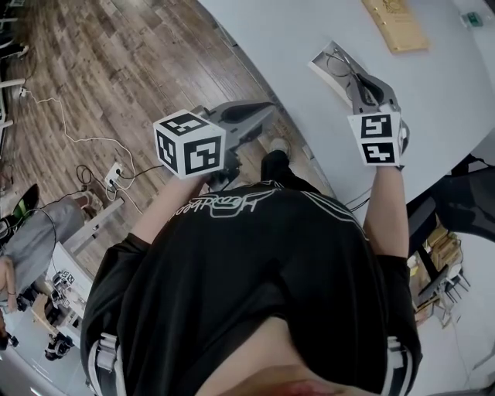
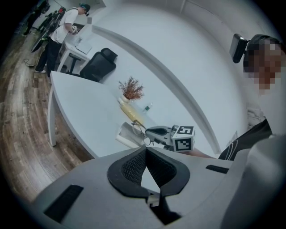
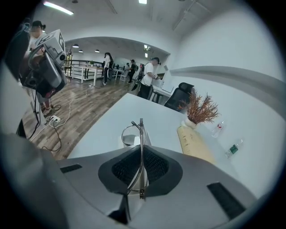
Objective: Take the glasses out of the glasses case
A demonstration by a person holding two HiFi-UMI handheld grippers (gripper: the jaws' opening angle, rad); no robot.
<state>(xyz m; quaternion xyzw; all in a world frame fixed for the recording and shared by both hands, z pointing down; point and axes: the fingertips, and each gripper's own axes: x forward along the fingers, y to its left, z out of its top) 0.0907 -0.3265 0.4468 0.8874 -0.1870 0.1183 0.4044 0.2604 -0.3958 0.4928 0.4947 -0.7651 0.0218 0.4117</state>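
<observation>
Checking head view first: both forearms reach forward past the black shirt. Left gripper [image 1: 267, 114] hangs over the wood floor [image 1: 116, 69], tips just short of the white table's [image 1: 294, 39] edge. Right gripper [image 1: 357, 81] sits over the table's near edge, tilted down, with thin wire glasses [image 1: 346, 66] at its tips, right above the white glasses case [image 1: 325, 68]. The wire is too fine here for me to read the grip. A wooden board [image 1: 396, 23] is cut off by the top edge, well apart from the case. There is bare tabletop up-frame of the case.

Left gripper view: pad tips meet with nothing between them, and only a sliver of table shows behind them. Beyond, the right gripper holds the glasses [image 2: 138, 129] just over the case [image 2: 125, 135], near the table edge. I can't tell whether the lower lens touches the case. A dried plant [image 2: 131, 88] and a small bottle [image 2: 146, 107] stand farther along the table.

Right gripper view: jaws narrow, clamped on a temple arm of the glasses, which runs straight between the pads. One lens ring pokes up past the tips. The case is mostly hidden behind the jaws, with only a white corner showing. Board and plant are to the right. The left gripper is at upper left, over the floor. Open tabletop lies ahead.
</observation>
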